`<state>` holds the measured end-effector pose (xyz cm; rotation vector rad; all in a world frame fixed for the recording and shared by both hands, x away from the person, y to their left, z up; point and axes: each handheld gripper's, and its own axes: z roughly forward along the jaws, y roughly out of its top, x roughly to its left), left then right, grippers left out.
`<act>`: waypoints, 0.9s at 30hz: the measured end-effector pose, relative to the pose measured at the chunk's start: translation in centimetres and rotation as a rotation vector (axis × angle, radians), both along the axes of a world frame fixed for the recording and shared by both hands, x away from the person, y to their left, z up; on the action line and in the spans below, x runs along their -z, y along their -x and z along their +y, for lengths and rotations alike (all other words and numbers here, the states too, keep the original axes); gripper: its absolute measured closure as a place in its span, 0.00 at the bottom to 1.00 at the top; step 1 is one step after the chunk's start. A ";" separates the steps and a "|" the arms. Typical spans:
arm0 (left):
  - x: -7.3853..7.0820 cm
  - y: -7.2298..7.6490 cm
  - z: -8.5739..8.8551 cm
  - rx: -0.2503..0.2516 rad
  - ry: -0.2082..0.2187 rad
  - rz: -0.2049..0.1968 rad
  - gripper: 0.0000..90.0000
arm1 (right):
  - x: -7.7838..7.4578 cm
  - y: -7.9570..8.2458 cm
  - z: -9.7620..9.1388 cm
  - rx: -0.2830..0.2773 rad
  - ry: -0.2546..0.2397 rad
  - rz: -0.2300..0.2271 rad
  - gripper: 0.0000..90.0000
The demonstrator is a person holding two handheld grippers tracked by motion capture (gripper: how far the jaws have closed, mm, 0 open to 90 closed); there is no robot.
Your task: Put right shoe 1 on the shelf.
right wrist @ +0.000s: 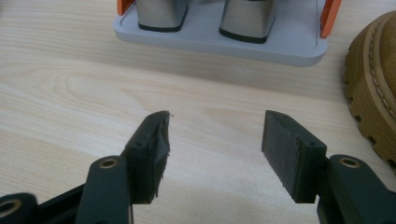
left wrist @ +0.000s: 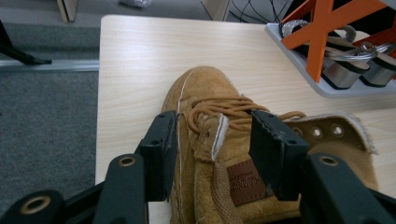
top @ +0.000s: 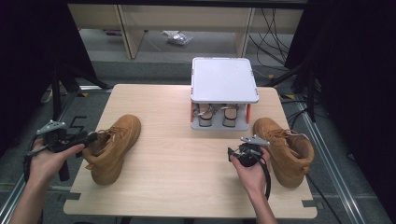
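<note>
Left gripper [left wrist: 212, 154] straddles the left boot [top: 112, 147] collar, jaws wide, nothing clamped — positioned for grasping; right gripper [right wrist: 215, 154] hovers open, empty, beside the right boot [top: 285, 149].

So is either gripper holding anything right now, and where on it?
Nothing is held. The left gripper has open jaws astride the left boot's tongue and laces; the right gripper is open over bare table.

A: Where's my high view sitting?

B: Above my side of the counter [top: 187, 154], looking forward and down over the whole top.

A: And the left gripper view?

B: It rides my left tongs [left wrist: 210, 144], very close over the left boot [left wrist: 210, 93].

A: The right gripper view?

B: Low along my right tongs [right wrist: 215, 144], facing the grey rack [right wrist: 280, 46], which all three views share.
</note>
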<state>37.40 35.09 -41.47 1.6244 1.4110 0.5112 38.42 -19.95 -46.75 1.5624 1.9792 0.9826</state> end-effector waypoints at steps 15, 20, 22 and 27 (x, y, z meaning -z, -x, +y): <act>0.4 -1.2 -0.3 0.009 0.000 0.135 0.62 | 0.2 0.0 0.1 0.005 0.006 0.016 0.47; 0.3 -1.6 -0.5 0.011 -0.012 0.169 0.65 | 0.2 0.0 0.1 0.004 0.005 0.018 0.47; 0.2 -1.7 -0.7 0.017 -0.021 0.182 0.65 | 0.2 0.0 0.2 0.001 0.002 0.021 0.46; 0.0 -1.6 -1.2 0.026 -0.044 0.197 0.61 | 0.2 0.1 0.3 0.012 0.010 0.025 0.46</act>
